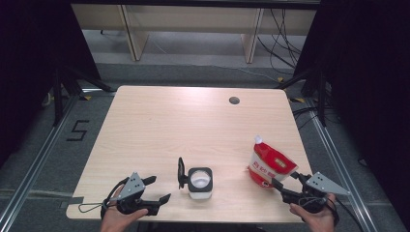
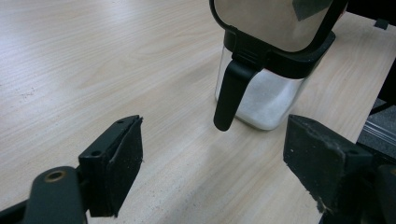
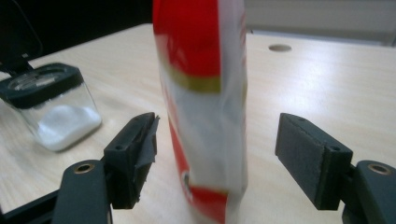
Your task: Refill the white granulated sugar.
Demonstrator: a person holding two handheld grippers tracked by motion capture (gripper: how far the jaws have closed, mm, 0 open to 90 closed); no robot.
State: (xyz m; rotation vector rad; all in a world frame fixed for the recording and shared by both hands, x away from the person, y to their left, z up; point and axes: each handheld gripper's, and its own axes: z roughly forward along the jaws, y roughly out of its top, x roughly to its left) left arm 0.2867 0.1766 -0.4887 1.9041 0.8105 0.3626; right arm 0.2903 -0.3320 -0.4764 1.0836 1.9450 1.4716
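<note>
My pale wooden surface [image 1: 159, 125] has a round cable hole [image 1: 234, 100]; grey floor [image 1: 29, 159] lies around it.

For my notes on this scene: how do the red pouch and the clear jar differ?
The pouch is soft, red and white, and stands tall; the jar is hard, clear, square and low. The pouch hides its contents; the jar shows white powder. The pouch's spout is capped; the jar's black lid is flipped open. Both stand upright on the table.

Even overhead light falls bright on the pale bench [image 1: 159, 121], while the room's left and right sides sink into black. Shadows are soft and short. In the right gripper view the red pouch [image 3: 205, 93] is blurred; the container's lid [image 2: 275, 21] shows dull glare.
</note>
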